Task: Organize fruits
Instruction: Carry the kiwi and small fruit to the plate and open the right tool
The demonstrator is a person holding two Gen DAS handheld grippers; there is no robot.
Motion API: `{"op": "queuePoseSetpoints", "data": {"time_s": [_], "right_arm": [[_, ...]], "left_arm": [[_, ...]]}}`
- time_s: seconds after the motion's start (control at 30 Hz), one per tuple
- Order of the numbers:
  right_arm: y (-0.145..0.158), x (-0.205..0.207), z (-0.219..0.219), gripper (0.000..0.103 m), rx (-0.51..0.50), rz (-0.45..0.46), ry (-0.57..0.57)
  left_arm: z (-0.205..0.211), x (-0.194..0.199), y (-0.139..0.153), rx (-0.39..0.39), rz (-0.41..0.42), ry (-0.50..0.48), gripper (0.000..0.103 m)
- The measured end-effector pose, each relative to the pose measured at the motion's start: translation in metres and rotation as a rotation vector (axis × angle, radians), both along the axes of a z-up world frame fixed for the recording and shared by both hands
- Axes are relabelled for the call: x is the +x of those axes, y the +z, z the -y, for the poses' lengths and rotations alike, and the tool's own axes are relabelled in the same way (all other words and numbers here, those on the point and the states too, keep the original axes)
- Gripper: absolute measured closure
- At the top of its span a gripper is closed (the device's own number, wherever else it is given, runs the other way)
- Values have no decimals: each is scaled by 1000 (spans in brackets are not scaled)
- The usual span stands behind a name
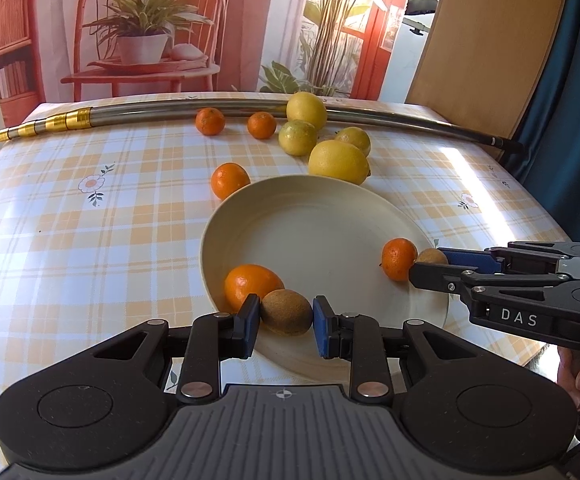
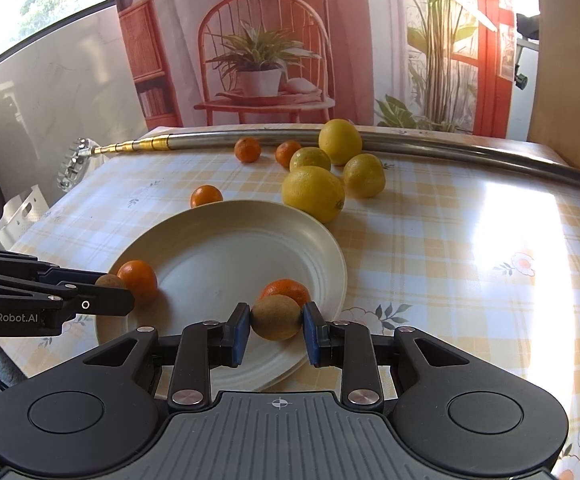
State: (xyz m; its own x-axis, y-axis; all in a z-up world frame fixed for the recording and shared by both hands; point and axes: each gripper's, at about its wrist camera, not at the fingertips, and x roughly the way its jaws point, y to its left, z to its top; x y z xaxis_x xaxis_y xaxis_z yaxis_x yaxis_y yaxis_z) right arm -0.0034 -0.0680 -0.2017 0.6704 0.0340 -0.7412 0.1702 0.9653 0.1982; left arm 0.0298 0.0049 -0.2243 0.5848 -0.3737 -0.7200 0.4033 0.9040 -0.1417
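Item: two kiwis, brown and matte, each between the pads of a gripper over the cream plate [image 1: 226,220]. Left gripper [image 1: 286,314] — jaws partly closed around the near kiwi [image 1: 286,312] at its widest part, pads at or just touching the skin; an orange [image 1: 252,284] sits against it on the plate's near-left rim. Right gripper [image 2: 276,320] — jaws likewise drawn in on the second kiwi [image 2: 276,316], an orange [image 2: 288,290] just behind it. Handling, by judgement: light, fuzzy skin gives fair grip, flesh soft and bruisable — hold across the middle with gentle pressure. Remaining on the checked tablecloth [image 1: 90,220]: three small oranges and four lemons [image 1: 338,162] near a metal pole [image 1: 370,114], beyond the plate.
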Motion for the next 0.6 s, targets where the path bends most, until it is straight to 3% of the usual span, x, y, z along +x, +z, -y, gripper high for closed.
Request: {"op": "queuePoseSetpoints", "data": {"time_s": [0.6], "right_arm": [[-12,5,-4,77,19,-35,25]], "left_arm": [[4,-1,-8,36,9,-7,73]]}}
